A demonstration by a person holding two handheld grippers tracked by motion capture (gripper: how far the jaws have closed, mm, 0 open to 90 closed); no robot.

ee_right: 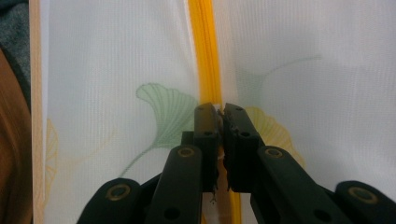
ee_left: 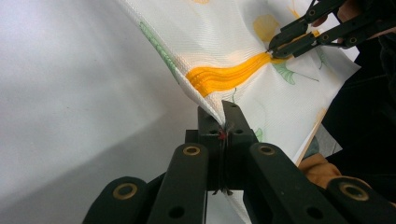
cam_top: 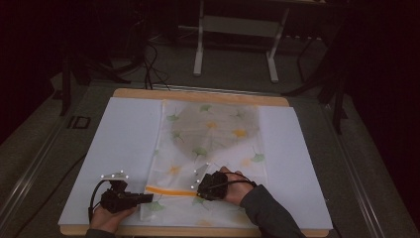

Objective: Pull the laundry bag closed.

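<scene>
A white mesh pouch (cam_top: 213,144) printed with green and yellow leaves lies flat on the white sheet (cam_top: 124,144). An orange zipper (cam_top: 171,190) runs across its near end. My left gripper (cam_top: 148,198) is shut on the pouch's left edge (ee_left: 205,100) at the zipper's end (ee_left: 224,77), its tips (ee_left: 223,109) lifting the fabric a little. My right gripper (cam_top: 199,191) is shut on the zipper (ee_right: 205,46), its tips (ee_right: 219,112) closed over the orange band. In the left gripper view, the right gripper (ee_left: 275,46) pinches the zipper farther along. A grey round patch (cam_top: 215,126) shows across the pouch's far half.
The white sheet covers a wooden table (cam_top: 198,93), with bare sheet on both sides of the pouch. Beyond the table stand a white frame's legs (cam_top: 235,25), dark stands, and cables (cam_top: 153,64) on the floor. The room is dim.
</scene>
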